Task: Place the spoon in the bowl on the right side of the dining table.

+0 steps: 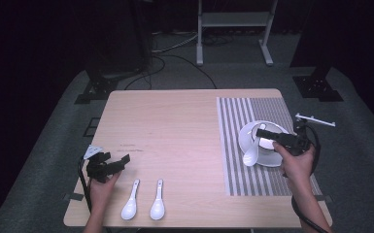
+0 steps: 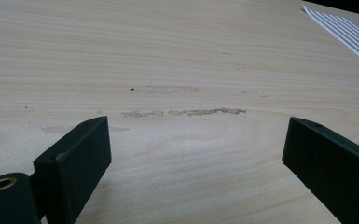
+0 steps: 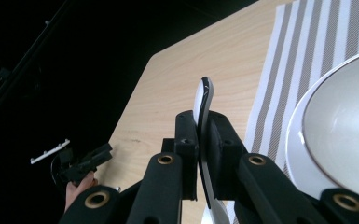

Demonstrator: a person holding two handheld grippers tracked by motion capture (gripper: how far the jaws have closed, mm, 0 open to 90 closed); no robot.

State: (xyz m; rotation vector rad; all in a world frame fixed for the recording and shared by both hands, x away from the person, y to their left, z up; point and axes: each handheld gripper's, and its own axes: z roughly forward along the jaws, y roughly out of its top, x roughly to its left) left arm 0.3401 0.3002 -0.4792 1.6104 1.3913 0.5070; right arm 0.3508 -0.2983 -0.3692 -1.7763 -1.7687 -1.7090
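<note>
A pale wooden counter (image 1: 175, 141) fills the middle of the high view, with a striped placemat (image 1: 243, 145) laid over its right part. On the mat sits a white bowl (image 1: 267, 143) on a white plate (image 3: 303, 158), toward the right of the frame. Two white spoons lie side by side near the counter's lower edge — the left spoon (image 1: 130, 201) and the right spoon (image 1: 158, 200) — handles pointing up the frame, bowls toward the person. Beyond the counter, dark floor, cables and the legs of a metal stand (image 1: 233, 29) occupy the top of the frame. At lower left the left hand (image 1: 102, 187) holds the left gripper (image 1: 119, 162) low over bare wood, just up and left of the two spoons and apart from them; in the left gripper view its fingers (image 2: 74, 163) stand spread wide with nothing between them, only scuffed wood grain and a corner of the mat at upper right. At right the right hand (image 1: 298, 165) reaches in from the bottom, its right gripper (image 3: 200, 144) angled toward upper left over the bowl. In the right gripper view its fingers (image 3: 184, 154) are clenched on a third spoon (image 3: 203, 107), gripped by the handle — the handle's end rises above the fingertips, and the bowl end hangs at the left rim of the bowl in the high view.
</note>
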